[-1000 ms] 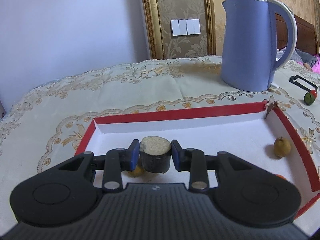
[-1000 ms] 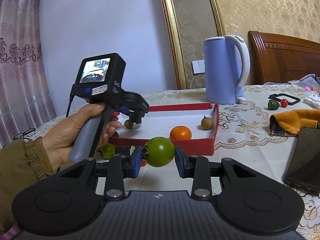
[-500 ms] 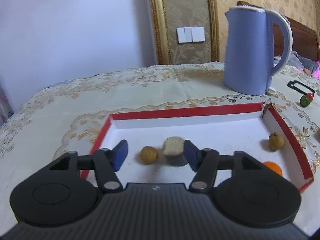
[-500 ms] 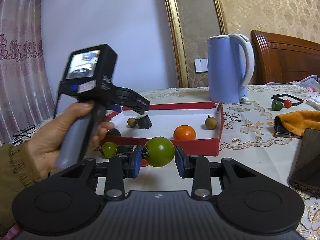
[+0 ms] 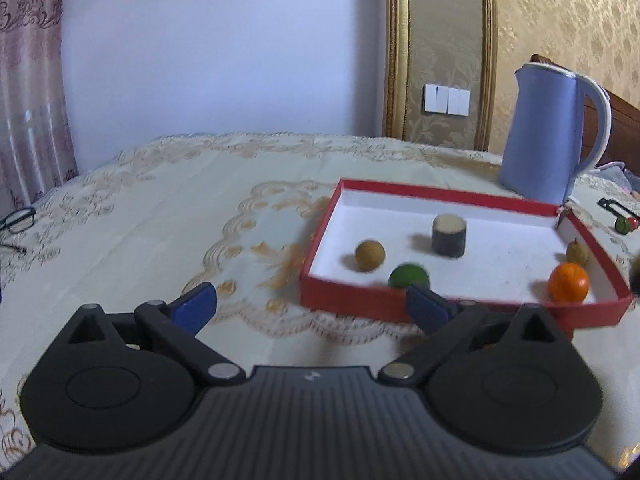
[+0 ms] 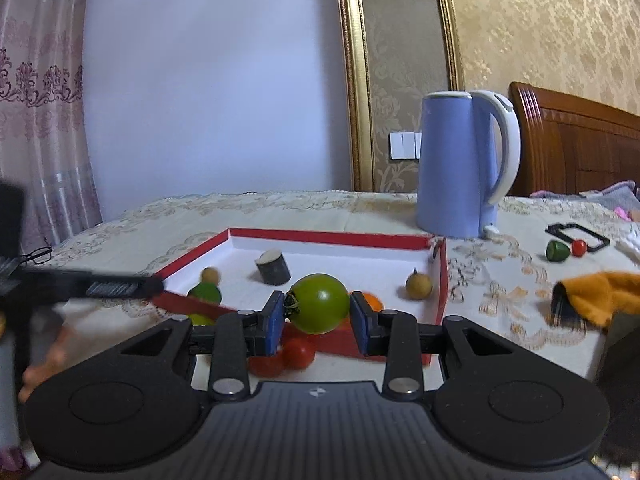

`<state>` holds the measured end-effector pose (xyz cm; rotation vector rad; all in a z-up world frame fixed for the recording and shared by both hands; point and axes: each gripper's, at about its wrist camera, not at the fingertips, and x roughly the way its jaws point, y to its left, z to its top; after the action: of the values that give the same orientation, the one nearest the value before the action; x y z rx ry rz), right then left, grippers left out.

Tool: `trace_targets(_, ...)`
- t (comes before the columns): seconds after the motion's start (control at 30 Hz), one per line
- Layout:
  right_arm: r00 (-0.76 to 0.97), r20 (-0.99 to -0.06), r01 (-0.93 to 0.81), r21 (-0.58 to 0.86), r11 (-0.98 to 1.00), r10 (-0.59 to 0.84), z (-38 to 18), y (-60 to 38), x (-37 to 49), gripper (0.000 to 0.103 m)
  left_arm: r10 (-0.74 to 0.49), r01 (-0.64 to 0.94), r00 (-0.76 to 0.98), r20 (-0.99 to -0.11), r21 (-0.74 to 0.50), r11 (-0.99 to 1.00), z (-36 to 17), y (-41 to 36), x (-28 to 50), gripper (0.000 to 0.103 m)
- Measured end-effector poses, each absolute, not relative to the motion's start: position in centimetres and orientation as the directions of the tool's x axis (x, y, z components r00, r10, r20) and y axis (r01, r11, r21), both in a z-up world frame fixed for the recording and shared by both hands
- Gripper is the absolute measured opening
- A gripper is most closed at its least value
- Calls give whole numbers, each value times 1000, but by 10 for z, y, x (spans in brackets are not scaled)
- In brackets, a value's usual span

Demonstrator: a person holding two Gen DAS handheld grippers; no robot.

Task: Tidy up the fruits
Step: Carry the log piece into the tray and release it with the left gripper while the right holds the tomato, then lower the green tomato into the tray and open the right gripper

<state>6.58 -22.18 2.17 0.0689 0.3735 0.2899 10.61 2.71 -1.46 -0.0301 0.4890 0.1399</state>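
R gripper (image 6: 317,322) clamps green tomato (image 6: 319,309), L gripper (image 5: 308,308) opening w/ nothing between; tomato could slip & roll off red tray (image 5: 440,194).

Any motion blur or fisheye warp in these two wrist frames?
Left wrist view: the red tray and green fruit are smeared; the gold frame bows. Right wrist view: the green tomato is sharp, the left gripper at the left edge streaked.
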Motion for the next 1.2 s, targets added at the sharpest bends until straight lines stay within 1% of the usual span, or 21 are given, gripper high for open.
trace_targets(0.13,887,-366,-265,96,960,281,26,-218,86,35,150,-151,868,-474,35,988,-26,28,104,101)
trace_targets(0.3,888,-367,-266,79,961,276,32,-215,108,35,142,-154,872,-467,14,988,-28,31,102,102)
trace_targets(0.43,889,-379,-246,81,966,258,33,-216,131,35,145,-161,866,-478,8,987,-30,33,104,102)
trace_targets(0.67,862,-452,-206,101,973,229,23,-217,181,35,132,-163,867,-480,-22,986,-30,38,104,103)
trace_targets(0.93,826,-534,-162,75,984,177,4,-210,220,35,128,-162,863,-488,-27,986,-30,39,105,103)
trace_targets(0.97,826,-536,-160,78,984,176,3,-210,221,36,131,-165,863,-488,-26,986,-30,39,104,103)
trace_targets(1.03,825,-537,-153,86,984,175,2,-212,220,44,131,-165,865,-484,-27,986,-30,39,104,103)
trace_targets(1.07,827,-535,-150,87,985,173,3,-212,220,52,129,-162,866,-483,-27,986,-30,39,103,103)
trace_targets(1.1,833,-527,-147,82,986,168,4,-213,217,57,129,-161,866,-482,-25,987,-30,38,103,103)
trace_targets(1.2,848,-504,-147,74,986,165,11,-213,206,57,115,-144,868,-483,-23,989,-30,38,103,103)
